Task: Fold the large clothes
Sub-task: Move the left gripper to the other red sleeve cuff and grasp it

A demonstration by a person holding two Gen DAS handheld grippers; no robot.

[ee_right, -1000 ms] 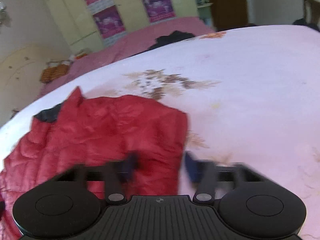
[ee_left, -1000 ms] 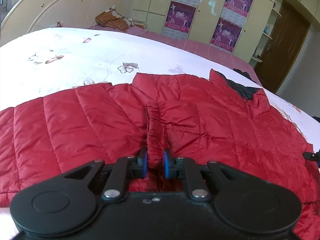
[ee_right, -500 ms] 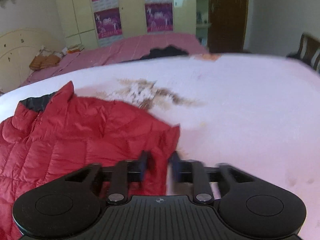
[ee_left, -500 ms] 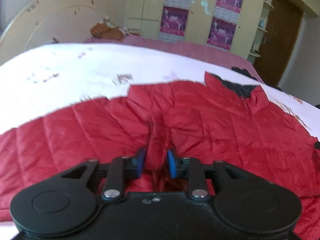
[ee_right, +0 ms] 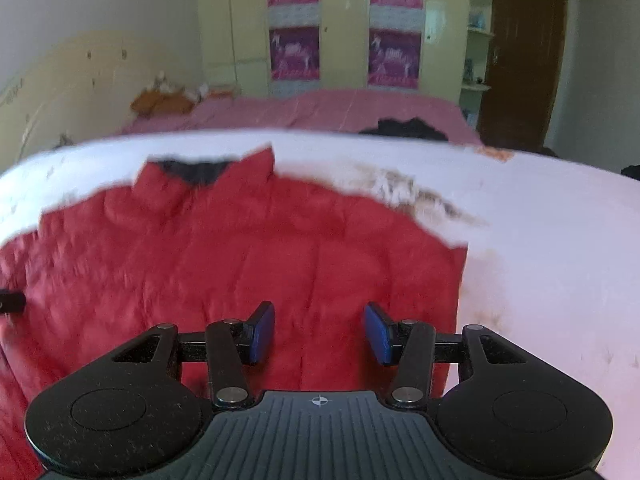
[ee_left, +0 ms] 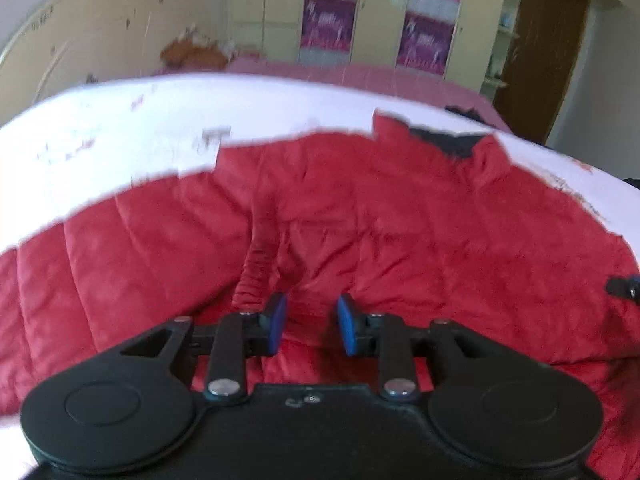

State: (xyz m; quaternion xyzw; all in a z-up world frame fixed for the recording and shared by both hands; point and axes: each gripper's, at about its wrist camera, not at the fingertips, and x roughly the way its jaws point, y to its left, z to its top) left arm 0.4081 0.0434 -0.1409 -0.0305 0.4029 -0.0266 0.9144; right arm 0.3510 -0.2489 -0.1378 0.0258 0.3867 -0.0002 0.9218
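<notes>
the red quilted jacket (ee_left: 400, 220) lies flat across the bed (ee_left: 140, 128), collar (ee_right: 200, 172) pointing toward the far wardrobe (ee_right: 344, 24). the left gripper (ee_left: 308, 322) and right gripper (ee_right: 319, 332) both hover over it, jaws apart, holding nothing.

I am in a home bedroom: a bed (ee_right: 540, 240) with a floral sheet, cream wardrobes (ee_right: 344, 20) bearing 4 posters (ee_right: 295, 54), a brown door (ee_right: 524, 52).
</notes>
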